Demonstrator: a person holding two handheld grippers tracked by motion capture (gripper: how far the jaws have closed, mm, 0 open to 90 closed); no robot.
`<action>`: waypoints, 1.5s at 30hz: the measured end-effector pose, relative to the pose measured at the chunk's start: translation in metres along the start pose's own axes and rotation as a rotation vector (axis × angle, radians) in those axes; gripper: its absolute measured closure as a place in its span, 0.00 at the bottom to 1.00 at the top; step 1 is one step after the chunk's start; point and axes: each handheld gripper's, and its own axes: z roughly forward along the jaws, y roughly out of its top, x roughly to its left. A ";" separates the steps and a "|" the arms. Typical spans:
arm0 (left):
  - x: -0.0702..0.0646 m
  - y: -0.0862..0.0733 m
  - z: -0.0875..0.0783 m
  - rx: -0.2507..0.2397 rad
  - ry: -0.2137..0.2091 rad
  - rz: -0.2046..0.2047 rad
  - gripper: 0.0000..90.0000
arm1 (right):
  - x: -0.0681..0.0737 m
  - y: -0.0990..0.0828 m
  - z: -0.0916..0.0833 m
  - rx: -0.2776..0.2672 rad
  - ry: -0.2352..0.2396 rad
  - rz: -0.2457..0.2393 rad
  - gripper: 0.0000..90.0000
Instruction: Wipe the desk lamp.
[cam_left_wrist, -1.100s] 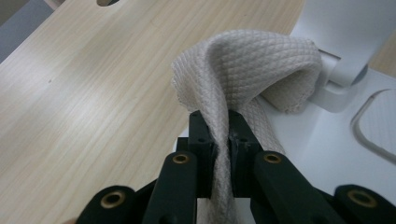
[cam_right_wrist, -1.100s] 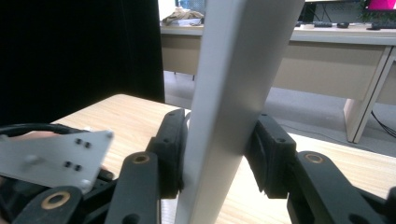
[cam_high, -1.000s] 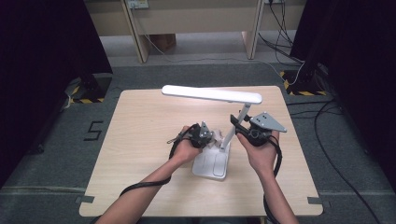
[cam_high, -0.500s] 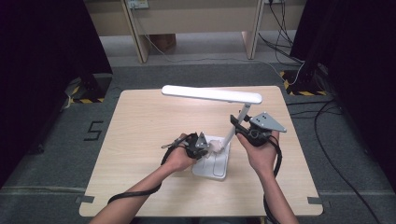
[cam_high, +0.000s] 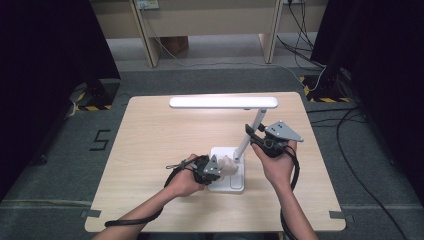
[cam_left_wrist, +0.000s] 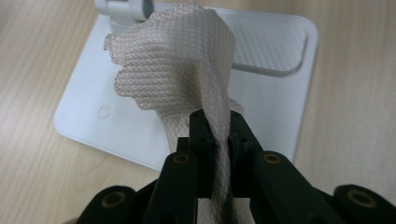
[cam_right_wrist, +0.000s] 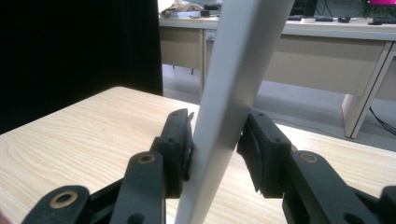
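A white desk lamp stands on the table, its long head (cam_high: 222, 102) level above its flat base (cam_high: 232, 182). My left gripper (cam_high: 220, 167) is shut on a beige mesh cloth (cam_left_wrist: 177, 70), which rests on the base (cam_left_wrist: 275, 60) near the power symbol (cam_left_wrist: 103, 111). My right gripper (cam_high: 252, 135) is at the slanted lamp arm (cam_right_wrist: 233, 79). Its jaws have just been closing, and both pads now press on the arm between them.
The wooden table (cam_high: 150, 145) has bare room to the left of the lamp and behind it. Desk legs (cam_high: 145, 35) and cables (cam_high: 320, 40) are on the floor beyond the far edge. A "5" mark (cam_high: 100, 140) lies on the floor at the left.
My left gripper has drawn the cloth along the lamp base toward the person. The right gripper has stayed at the lamp arm.
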 end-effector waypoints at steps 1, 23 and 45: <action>-0.002 -0.001 -0.001 0.000 -0.006 0.005 0.92 | 0.000 0.000 0.000 0.001 0.000 -0.001 0.69; 0.058 -0.014 -0.008 -0.087 0.265 -0.245 0.92 | 0.001 0.000 0.000 0.000 -0.002 0.005 0.69; 0.023 -0.016 0.003 -0.003 0.110 -0.106 0.91 | 0.001 -0.001 0.000 0.003 -0.003 0.003 0.69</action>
